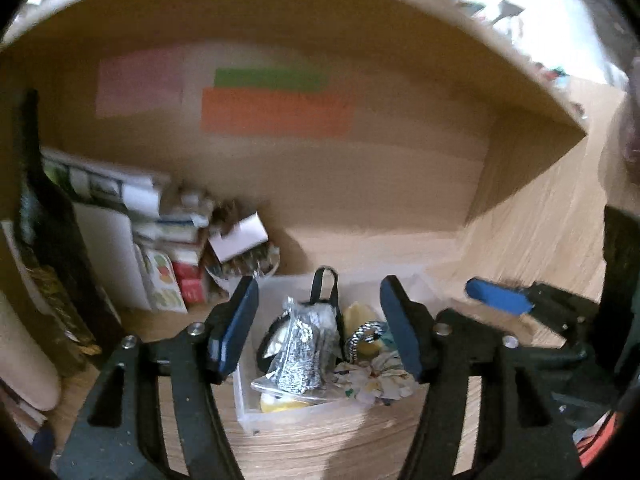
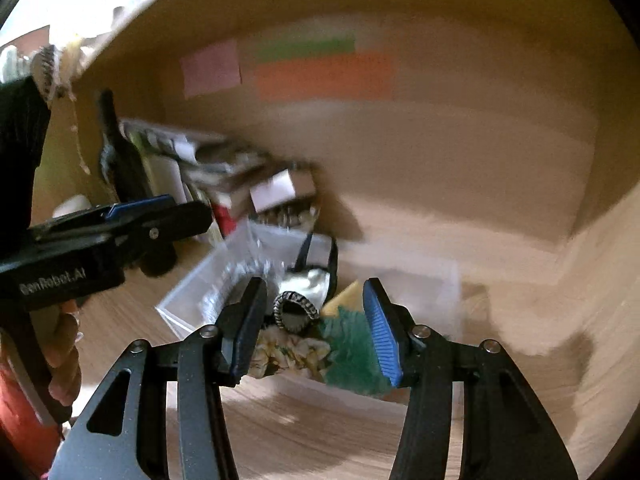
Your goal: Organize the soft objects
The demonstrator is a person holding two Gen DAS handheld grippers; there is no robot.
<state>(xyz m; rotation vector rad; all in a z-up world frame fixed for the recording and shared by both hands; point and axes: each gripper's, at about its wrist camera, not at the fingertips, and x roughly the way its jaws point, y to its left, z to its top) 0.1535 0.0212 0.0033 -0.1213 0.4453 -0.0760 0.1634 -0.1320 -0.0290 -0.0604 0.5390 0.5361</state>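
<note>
A clear plastic bin point(image 1: 245, 394) sits on the wooden shelf, filled with soft items: a silver crinkly bag point(image 1: 302, 354), a black-handled pouch point(image 1: 325, 284), a yellow sponge point(image 1: 356, 314), a floral cloth point(image 1: 376, 382) and a black-and-white scrunchie point(image 1: 360, 336). My left gripper point(image 1: 320, 334) is open and empty just in front of the bin. In the right wrist view the bin point(image 2: 180, 304) shows the scrunchie point(image 2: 296, 312), the floral cloth point(image 2: 292, 350) and a green fuzzy cloth point(image 2: 352, 354). My right gripper point(image 2: 316, 328) is open and empty over the bin's near edge.
Boxes and packets point(image 1: 172, 248) are stacked at the shelf's left, beside a dark bottle point(image 1: 44, 216). Coloured sticky notes point(image 1: 276, 108) hang on the back wall. The shelf's right wall point(image 1: 524, 164) stands to the right. The other gripper point(image 1: 500, 300) shows at right.
</note>
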